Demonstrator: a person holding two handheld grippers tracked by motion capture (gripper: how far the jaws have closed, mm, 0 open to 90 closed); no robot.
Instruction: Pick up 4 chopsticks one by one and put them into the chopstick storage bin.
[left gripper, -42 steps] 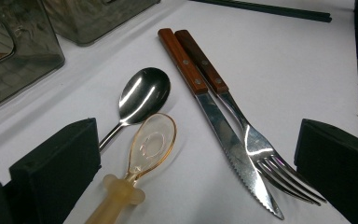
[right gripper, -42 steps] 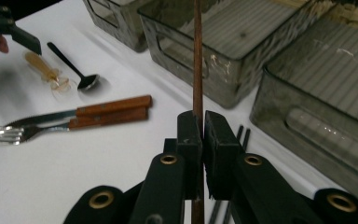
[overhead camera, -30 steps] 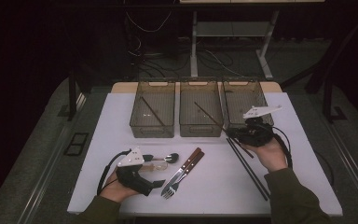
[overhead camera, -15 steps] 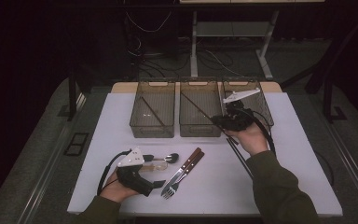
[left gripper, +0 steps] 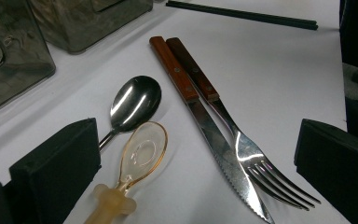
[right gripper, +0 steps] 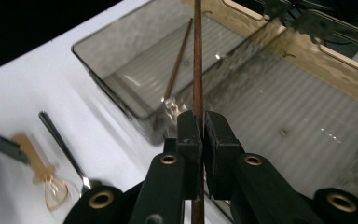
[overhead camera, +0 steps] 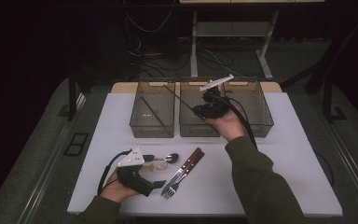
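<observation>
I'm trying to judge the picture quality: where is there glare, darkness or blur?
High view: the white table is lit and the room behind is nearly black. Left gripper view: sharp, with bright glints on the metal spoon and fork. Right gripper view: the held chopstick and bin look soft.

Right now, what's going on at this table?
A person is sorting cutlery into three clear bins. The right gripper is shut on a brown chopstick and holds it above the bins, its far end pointing toward the left bin, where another chopstick already lies. The left gripper rests open on the white table around a metal spoon, a clear plastic spoon, a knife and a fork.
</observation>
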